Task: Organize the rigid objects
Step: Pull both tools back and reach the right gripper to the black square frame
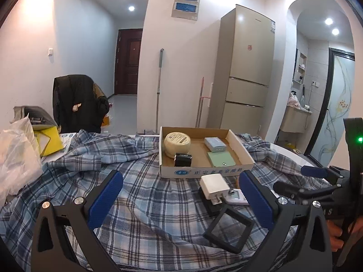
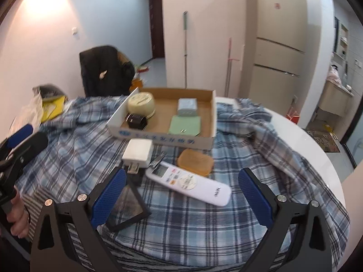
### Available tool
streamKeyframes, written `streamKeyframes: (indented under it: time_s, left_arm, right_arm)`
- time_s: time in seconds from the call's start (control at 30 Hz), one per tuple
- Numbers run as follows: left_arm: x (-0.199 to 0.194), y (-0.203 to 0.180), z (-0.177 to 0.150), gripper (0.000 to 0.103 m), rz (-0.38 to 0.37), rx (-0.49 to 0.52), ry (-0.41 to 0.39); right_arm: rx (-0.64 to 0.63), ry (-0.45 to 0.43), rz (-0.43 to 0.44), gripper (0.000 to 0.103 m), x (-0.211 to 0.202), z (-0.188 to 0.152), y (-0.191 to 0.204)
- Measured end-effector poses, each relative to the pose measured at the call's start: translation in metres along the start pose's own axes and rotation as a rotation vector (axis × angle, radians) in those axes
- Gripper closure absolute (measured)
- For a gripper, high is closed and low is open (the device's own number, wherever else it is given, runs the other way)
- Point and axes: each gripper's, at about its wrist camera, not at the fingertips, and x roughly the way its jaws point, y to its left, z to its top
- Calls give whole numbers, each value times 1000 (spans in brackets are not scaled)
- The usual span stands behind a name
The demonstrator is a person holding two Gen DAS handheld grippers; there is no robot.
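A round white worktop (image 2: 301,140) is draped in a blue plaid cloth (image 2: 181,222). Toward its far side sits a shallow cardboard tray (image 2: 158,139), already holding four things: a round cream tin (image 2: 141,106), a pale blue box (image 2: 187,106), a flat green card (image 2: 185,125) and a small black box (image 2: 136,120).

The sorting looks roughly half done. Outside the tray, on the cloth, lie a white remote control (image 2: 188,182), a black square frame (image 2: 127,206), an orange oval case (image 2: 195,162), a white charger block (image 2: 137,153) and a small metal clip (image 2: 157,158), possibly a nail clipper; it is too small to be sure.

The left claw (image 1: 181,200) is spread wide and empty, hovering above the frame and charger. The right claw (image 2: 181,198) is likewise wide apart and empty, the remote lying between its fingers.

The right wrist view shows the whole remote and the orange case; in the left wrist view a finger hides the case and most of the remote. The left wrist view alone shows the right claw's green indicator light (image 1: 359,139).
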Motion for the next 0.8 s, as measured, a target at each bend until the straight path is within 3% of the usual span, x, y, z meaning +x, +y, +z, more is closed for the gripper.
streamKeyframes:
  time_s: [0.23, 0.5, 0.8]
  left_arm:
    - [14, 9, -13, 0, 67, -8, 38]
    - [16, 13, -14, 0, 91, -20, 43]
    - [20, 20, -15, 0, 97, -55, 64]
  right_arm:
    - [-81, 80, 44, 4, 28, -10, 27]
    - [-327, 188, 134, 8, 45, -28, 69]
    - [-366, 266, 170, 10, 63, -34, 75]
